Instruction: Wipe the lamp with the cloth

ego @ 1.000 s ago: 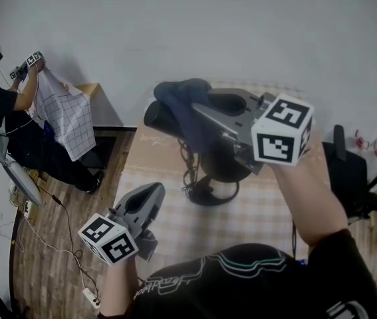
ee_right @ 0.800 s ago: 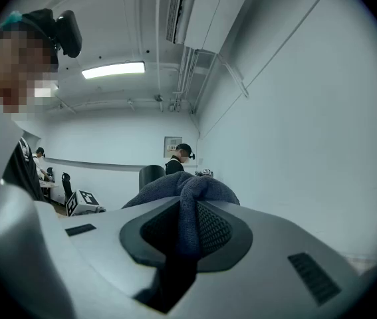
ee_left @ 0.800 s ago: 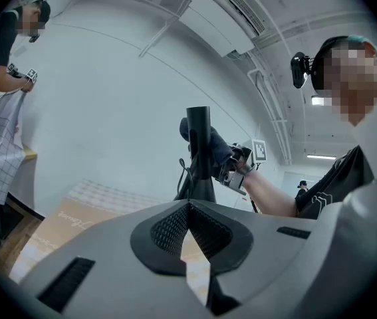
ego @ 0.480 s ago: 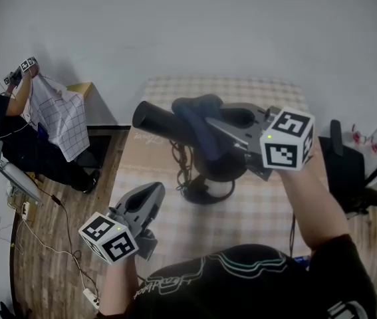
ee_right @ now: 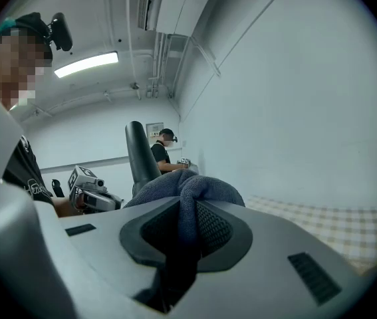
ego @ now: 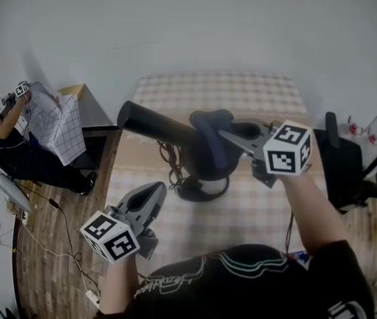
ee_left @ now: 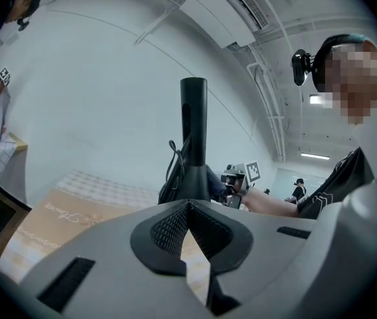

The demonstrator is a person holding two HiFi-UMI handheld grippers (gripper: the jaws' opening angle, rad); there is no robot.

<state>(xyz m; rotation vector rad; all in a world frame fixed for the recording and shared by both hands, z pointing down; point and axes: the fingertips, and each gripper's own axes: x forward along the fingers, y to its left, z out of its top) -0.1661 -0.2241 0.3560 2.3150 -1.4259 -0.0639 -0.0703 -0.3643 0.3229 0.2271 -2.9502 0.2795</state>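
From where I stand the wiping looks to be under way rather than done; the dark cloth [ego: 209, 126] sits bunched against the upper part of the black lamp [ego: 153, 123], near where its long tube meets the stand; whether it truly presses on the tube I cannot say for sure; nothing on the lamp shows which parts have been wiped, so I judge most of the tube, out to its far left end, and the round base are left to do.

The lamp stands on the checked desk [ego: 261, 205], its cord [ego: 169, 157] looped beside the base.

The right gripper [ego: 231, 135] has its fingers [ee_right: 218, 231] clamped narrow on a fold of the cloth, which bulges up and forward between them towards the lamp.

The left gripper [ego: 153, 193] hangs low over the near edge of the desk, well apart from the lamp; its fingers [ee_left: 168, 230] are brought together at the tips with nothing between them, and it touches nothing; I'd guess it is free to steady the lamp if needed.
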